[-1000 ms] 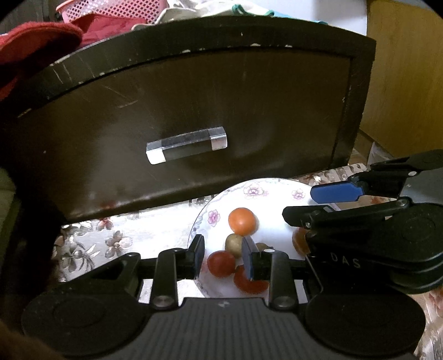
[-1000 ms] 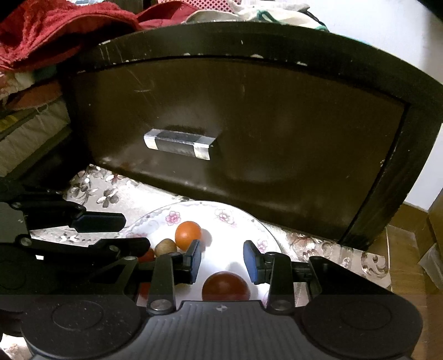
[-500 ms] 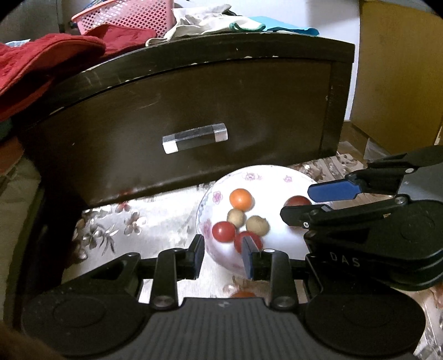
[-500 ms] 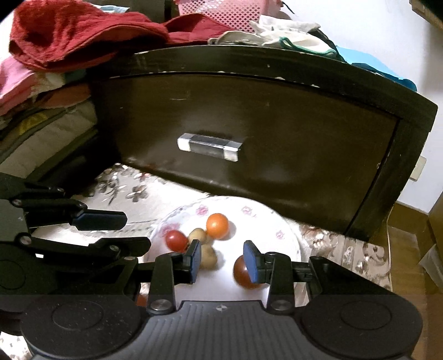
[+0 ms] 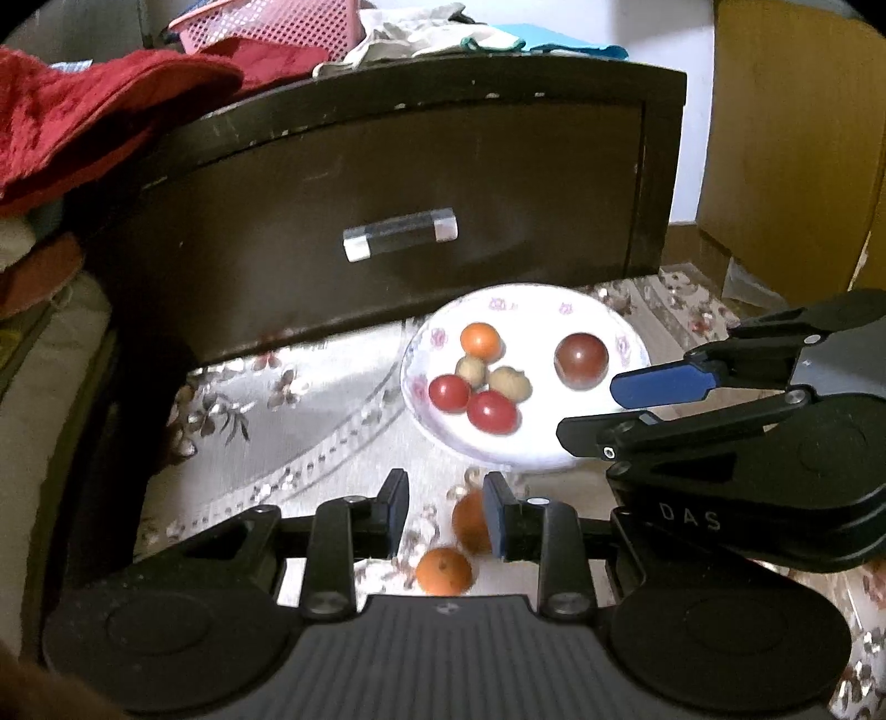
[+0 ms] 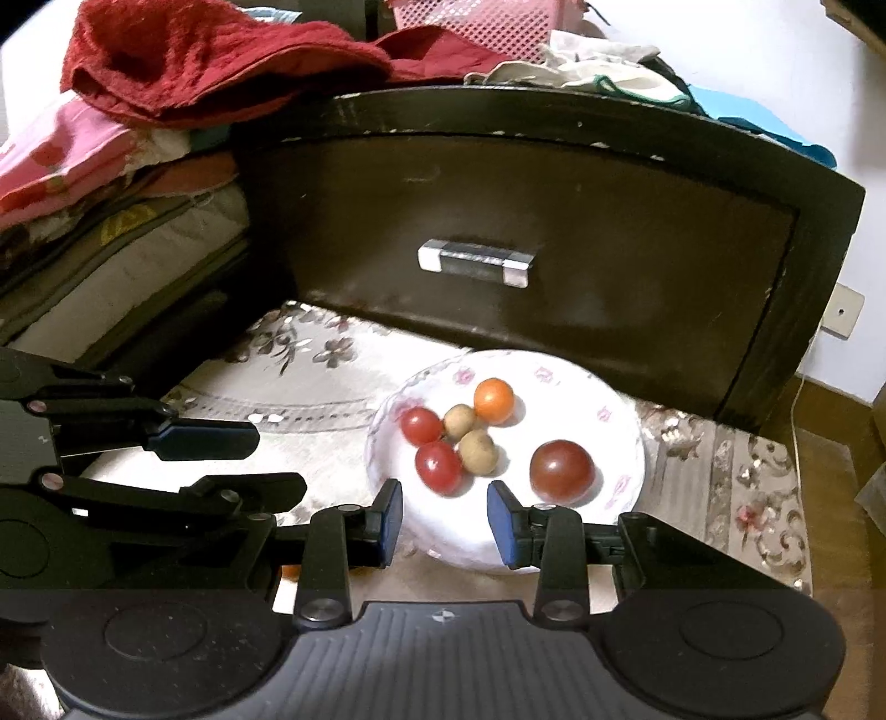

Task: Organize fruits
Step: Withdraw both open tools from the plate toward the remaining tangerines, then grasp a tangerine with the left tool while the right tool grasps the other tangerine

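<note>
A white floral plate (image 5: 587, 327) (image 6: 620, 404) on the patterned cloth holds two red tomatoes (image 5: 490, 411) (image 6: 437, 466), a small orange fruit (image 5: 480, 339) (image 6: 493, 400), two tan longans (image 5: 509, 382) (image 6: 477, 451) and a dark red plum (image 5: 581, 354) (image 6: 561, 471). Two orange fruits (image 5: 444, 570) lie on the cloth below the plate, one (image 5: 469, 518) between my left fingers. My left gripper (image 5: 446, 515) is open and empty above them. My right gripper (image 6: 446, 523) is open and empty at the plate's near rim.
A dark wooden drawer front (image 5: 398, 232) (image 6: 498, 266) with a clear handle stands behind the plate. Red towel (image 6: 194, 61), pink basket (image 5: 266, 25) and folded laundry lie on top and to the left. A wooden cabinet (image 5: 803, 138) stands at the right.
Both grippers have pulled back and risen from the plate. The whole plate and the two orange fruits on the cloth have come into view. Jaws stay open.
</note>
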Tool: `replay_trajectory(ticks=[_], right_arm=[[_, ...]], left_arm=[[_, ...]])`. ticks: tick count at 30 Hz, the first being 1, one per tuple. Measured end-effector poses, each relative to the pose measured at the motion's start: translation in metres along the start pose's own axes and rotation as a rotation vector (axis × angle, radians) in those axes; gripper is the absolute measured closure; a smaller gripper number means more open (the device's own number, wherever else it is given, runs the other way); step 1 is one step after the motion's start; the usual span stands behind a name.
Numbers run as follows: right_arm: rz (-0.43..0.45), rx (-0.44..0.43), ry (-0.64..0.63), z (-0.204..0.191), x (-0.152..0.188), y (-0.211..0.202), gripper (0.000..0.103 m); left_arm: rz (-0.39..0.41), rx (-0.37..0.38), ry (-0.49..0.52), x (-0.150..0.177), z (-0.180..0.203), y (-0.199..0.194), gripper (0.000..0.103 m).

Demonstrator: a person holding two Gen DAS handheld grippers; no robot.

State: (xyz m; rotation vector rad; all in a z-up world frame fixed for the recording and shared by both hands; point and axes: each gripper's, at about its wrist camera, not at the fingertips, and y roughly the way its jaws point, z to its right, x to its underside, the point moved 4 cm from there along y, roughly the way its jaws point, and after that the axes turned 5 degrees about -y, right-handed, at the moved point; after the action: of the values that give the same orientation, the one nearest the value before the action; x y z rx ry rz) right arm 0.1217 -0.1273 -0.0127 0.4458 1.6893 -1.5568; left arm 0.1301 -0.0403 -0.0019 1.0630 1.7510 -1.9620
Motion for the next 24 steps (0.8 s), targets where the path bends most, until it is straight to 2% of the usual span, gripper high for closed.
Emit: replay_trajectory(ticks=[3, 6, 14, 24], right_arm=[[-0.018, -0.020, -0.019, -0.008, 0.005, 0.002, 0.070], [-0.038, -0.024, -0.045, -0.015, 0.010, 0.006, 0.065], [-0.072, -0.028, -0.038, -0.013, 0.017, 0.017, 0.064], [-0.114, -0.051, -0.028, -0.011, 0.023, 0.031, 0.061]], left_arm=[[-0.018, 0.012, -0.010, 0.011, -0.005, 0.000, 0.067], [-0.041, 0.021, -0.017, 0.021, -0.011, 0.005, 0.060], [-0.099, 0.042, -0.004, 0.040, -0.013, 0.022, 0.060], [-0.138, 0.081, -0.011, 0.045, -0.013, 0.059, 0.060]])
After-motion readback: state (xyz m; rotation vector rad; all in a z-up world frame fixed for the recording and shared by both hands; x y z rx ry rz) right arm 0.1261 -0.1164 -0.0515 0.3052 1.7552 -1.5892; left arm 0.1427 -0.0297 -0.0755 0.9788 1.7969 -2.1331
